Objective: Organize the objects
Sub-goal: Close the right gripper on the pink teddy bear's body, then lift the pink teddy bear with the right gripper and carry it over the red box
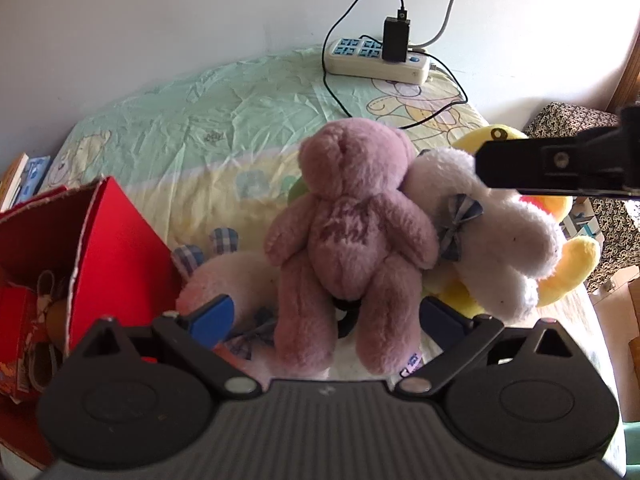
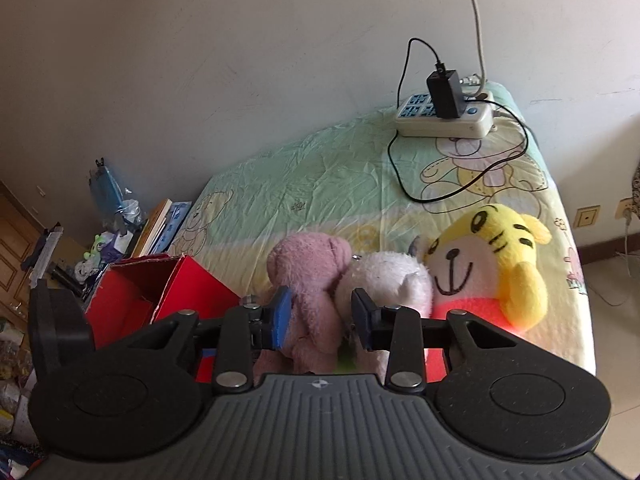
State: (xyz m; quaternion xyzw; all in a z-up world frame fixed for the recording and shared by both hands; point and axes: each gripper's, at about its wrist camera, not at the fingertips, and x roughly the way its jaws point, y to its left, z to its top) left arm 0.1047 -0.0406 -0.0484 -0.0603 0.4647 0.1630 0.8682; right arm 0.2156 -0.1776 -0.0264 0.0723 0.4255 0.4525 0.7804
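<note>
No words or numbers can be read anywhere. The dark purple stitching on the belly of the fluffy purple teddy bear [image 1: 352, 216] is too blurry to make out. Just in front of that bear's feet, a small white tag with blue print [image 1: 412, 362] is also too tiny to read.

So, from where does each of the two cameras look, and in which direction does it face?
Left wrist: sits on the left gripper, looks down at the purple bear; its open blue-padded fingers flank the bear's legs, and the right gripper's black arm crosses the right edge.
Right wrist: sits on the right gripper, looks across the bed toward the wall; its jaws stand around the purple bear.
Shared: bear, red box, power strip, yellow plush.
</note>
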